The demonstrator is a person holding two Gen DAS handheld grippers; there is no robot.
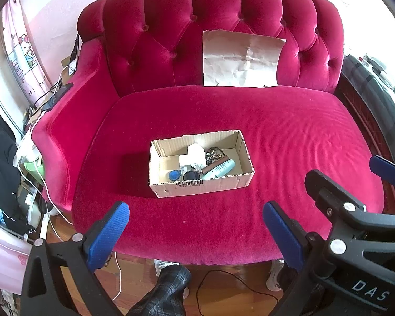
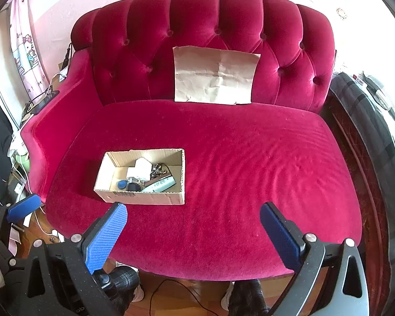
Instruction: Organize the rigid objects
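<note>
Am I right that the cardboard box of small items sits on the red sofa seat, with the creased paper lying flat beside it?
Not quite: the creased paper leans against the sofa's backrest, far behind the cardboard box, as the right wrist view shows.

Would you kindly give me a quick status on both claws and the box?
Left claw open, empty. Right claw open, empty. Cardboard box on sofa seat, small items inside. Nothing in the way.
</note>
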